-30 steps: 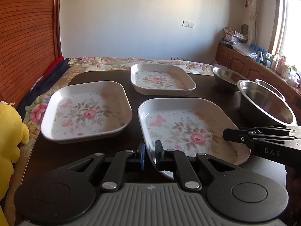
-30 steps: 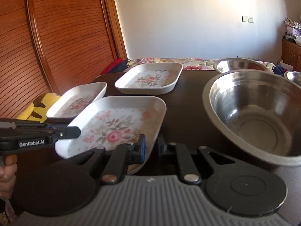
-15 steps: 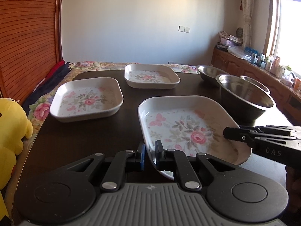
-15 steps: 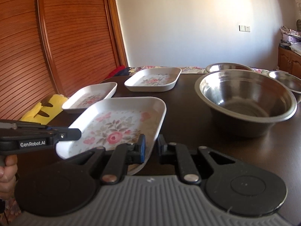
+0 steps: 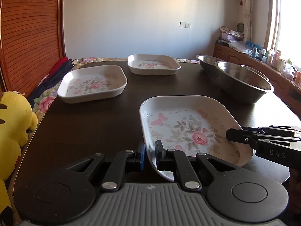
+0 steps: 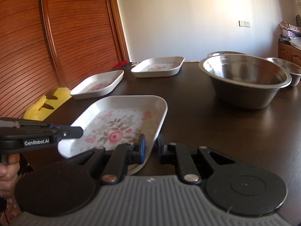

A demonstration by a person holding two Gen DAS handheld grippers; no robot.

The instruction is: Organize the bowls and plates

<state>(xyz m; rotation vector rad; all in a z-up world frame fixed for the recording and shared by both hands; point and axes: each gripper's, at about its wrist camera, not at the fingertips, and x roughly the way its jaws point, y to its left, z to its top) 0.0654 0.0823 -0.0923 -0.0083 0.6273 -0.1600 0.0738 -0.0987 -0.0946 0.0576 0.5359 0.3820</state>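
A white square plate with a pink rose print (image 5: 190, 130) (image 6: 120, 124) is held over the near part of the dark table by both grippers. My left gripper (image 5: 150, 154) is shut on its near left rim. My right gripper (image 6: 150, 146) is shut on its near right rim, and shows from the side in the left wrist view (image 5: 244, 137). Two matching floral plates (image 5: 92, 83) (image 5: 153, 65) lie farther back on the left. A large steel bowl (image 6: 244, 77) stands on the right, with two smaller steel bowls (image 6: 225, 53) (image 6: 287, 69) behind it.
The dark table (image 5: 90, 124) has its near left corner beside a yellow plush toy (image 5: 13, 122). A floral cloth (image 5: 47, 99) hangs past the table's left edge. Wooden slatted doors (image 6: 37, 47) stand on the left. A cluttered wooden cabinet (image 5: 263, 60) runs along the right wall.
Both grippers have drawn back toward the near edge with the plate and sunk slightly. The other plates and the bowls now look farther away.
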